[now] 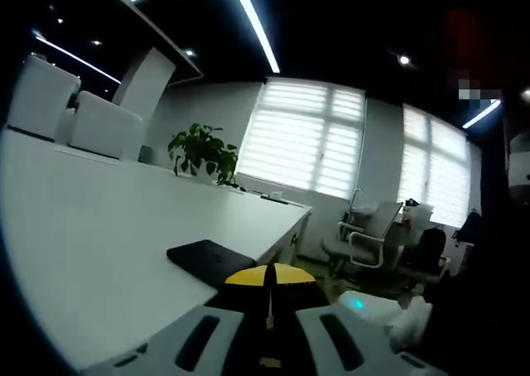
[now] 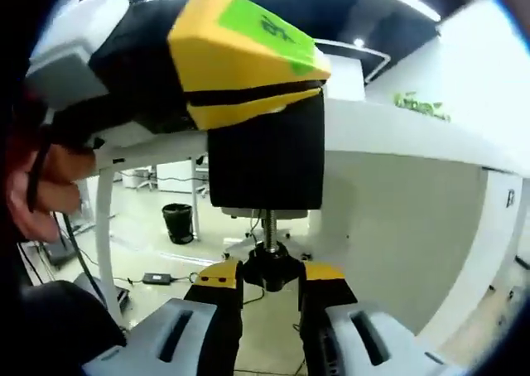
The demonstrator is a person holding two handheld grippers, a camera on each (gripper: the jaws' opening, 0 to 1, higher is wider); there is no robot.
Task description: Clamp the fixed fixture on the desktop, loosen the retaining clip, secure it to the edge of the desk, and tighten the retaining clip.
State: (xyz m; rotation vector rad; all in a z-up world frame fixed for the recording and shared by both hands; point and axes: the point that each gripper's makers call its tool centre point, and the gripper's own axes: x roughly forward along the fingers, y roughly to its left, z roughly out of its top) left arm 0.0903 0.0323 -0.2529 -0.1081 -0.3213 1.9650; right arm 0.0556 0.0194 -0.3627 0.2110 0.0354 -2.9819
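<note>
Fixture [image 2: 265, 156] on desk edge [image 2: 397, 136]; right tool [image 2: 272, 289] grips its knob [image 2: 269, 270].

This is an office, most likely a meeting room. In the left gripper view a long white tabletop [image 1: 99, 227] runs away from the camera, with white chairs [image 1: 74, 111] lined along its far side and a potted green plant [image 1: 203, 151] near its end. Behind it, 2 large windows with closed slatted blinds [image 1: 302, 136] let in daylight, and linear strip lights [image 1: 252, 20] cross a dark ceiling. A swivel office chair [image 1: 364, 235] stands beside another desk near the windows. In the right gripper view, below the tabletop's edge, a black waste bin [image 2: 177, 223] stands on a pale glossy floor, with cables and a power adapter [image 2: 155, 277] lying nearby.
</note>
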